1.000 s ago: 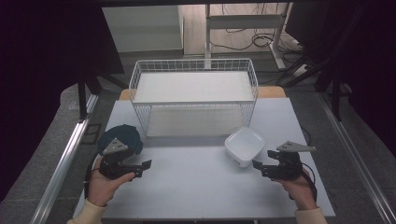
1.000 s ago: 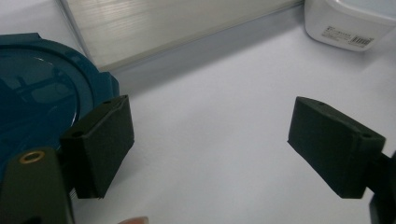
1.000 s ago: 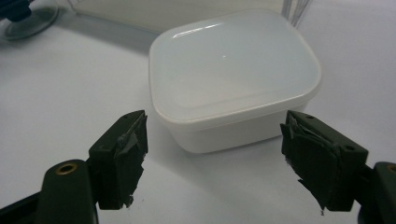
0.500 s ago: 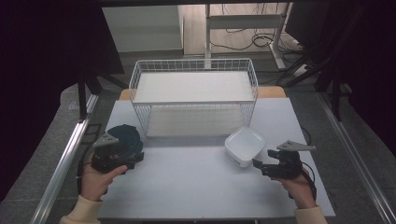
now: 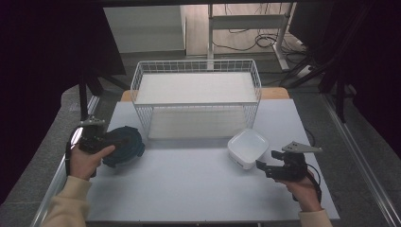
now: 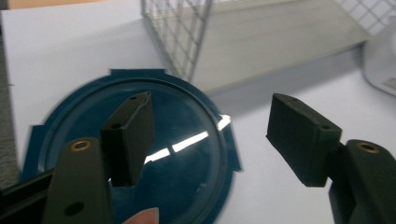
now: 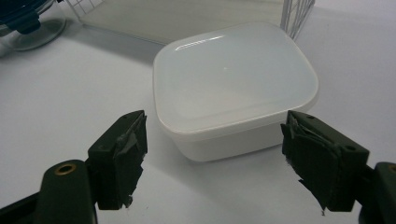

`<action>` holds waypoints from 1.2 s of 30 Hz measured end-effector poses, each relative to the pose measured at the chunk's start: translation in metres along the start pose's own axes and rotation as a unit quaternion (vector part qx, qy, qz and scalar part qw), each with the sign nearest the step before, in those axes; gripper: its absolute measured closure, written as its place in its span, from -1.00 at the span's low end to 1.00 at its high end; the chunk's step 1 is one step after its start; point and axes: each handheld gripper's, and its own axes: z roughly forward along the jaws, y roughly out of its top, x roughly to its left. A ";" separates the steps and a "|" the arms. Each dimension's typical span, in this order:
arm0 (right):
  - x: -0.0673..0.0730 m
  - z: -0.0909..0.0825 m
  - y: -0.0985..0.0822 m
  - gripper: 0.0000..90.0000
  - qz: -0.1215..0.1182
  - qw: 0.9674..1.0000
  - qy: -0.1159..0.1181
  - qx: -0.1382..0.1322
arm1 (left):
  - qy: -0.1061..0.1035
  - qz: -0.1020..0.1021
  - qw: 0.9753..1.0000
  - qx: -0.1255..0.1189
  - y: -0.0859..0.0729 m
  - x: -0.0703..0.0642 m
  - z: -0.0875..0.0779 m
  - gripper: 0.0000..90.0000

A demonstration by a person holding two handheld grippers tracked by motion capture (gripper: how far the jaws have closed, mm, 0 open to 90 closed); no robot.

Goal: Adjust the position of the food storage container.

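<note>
High view: approach step. The left gripper [image 5: 101, 142], jaws just closing but apart, hovers over the round blue-lidded container [image 5: 124, 146] on the desk [image 5: 189, 189]. The right gripper [image 5: 265, 166], apart, faces the white container [image 5: 247, 147]. Next: straddle each rim, then clamp.

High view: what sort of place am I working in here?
Probably a lab or recording rig rather than a kitchen: a plain white table fenced by dark curtains, loose cables on the floor behind, and a white wire basket set out as a prop.
</note>
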 end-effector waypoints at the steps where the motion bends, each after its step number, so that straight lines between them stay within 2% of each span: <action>1: 0.000 0.000 0.000 -0.52 0.000 1.000 0.000 0.000 | 0.000 0.000 1.000 0.000 0.000 0.000 0.000 -0.25; 3: 0.000 0.001 -0.001 -0.52 0.001 1.000 0.000 0.002 | 0.000 -0.006 1.000 0.001 0.006 0.008 0.003 -0.22; 10: -0.001 0.001 -0.001 -0.53 0.002 1.000 -0.003 0.004 | 0.009 -0.009 1.000 0.011 0.015 0.022 0.011 -0.12; 14: -0.002 0.002 -0.001 -0.53 0.004 1.000 -0.003 0.003 | -0.002 -0.019 1.000 0.013 0.019 0.032 0.016 -0.04; 16: -0.002 0.002 -0.002 -0.54 0.004 1.000 -0.002 0.003 | 0.003 -0.020 1.000 0.017 0.021 0.036 0.019 0.00; 17: -0.002 0.002 -0.002 -0.54 0.003 1.000 -0.004 0.004 | 0.012 -0.018 1.000 0.022 0.023 0.040 0.022 0.04; 19: -0.002 0.002 -0.002 -0.54 0.003 1.000 -0.004 0.004 | 0.014 -0.020 0.999 0.022 0.024 0.042 0.024 0.07; 21: -0.002 0.001 -0.002 -0.54 0.003 1.000 -0.004 0.002 | 0.024 -0.021 0.999 0.023 0.027 0.047 0.026 0.20; 24: -0.002 0.001 -0.002 -0.54 0.004 1.000 -0.005 0.003 | 0.028 -0.025 0.999 0.023 0.030 0.051 0.027 0.37; 26: -0.003 0.001 -0.002 -0.56 0.004 1.000 -0.010 0.003 | 0.029 -0.034 0.999 0.023 0.031 0.057 0.028 0.44; 27: -0.003 0.002 -0.002 -0.56 0.004 1.000 -0.010 0.003 | 0.037 -0.034 0.998 0.030 0.033 0.062 0.029 0.55; 29: -0.003 0.002 -0.002 -0.56 0.004 1.000 -0.010 0.003 | 0.040 -0.035 0.998 0.033 0.034 0.065 0.030 0.59; 32: -0.003 0.002 -0.002 -0.56 0.004 1.000 -0.010 0.003 | 0.046 -0.035 0.998 0.035 0.035 0.072 0.032 0.79; 33: -0.003 0.002 -0.002 -0.56 0.004 1.000 -0.011 0.003 | 0.059 -0.028 0.997 0.042 0.037 0.076 0.034 0.85; 36: -0.004 0.002 -0.003 -0.57 0.005 1.000 -0.012 0.004 | 0.068 -0.030 0.996 0.044 0.038 0.079 0.036 0.92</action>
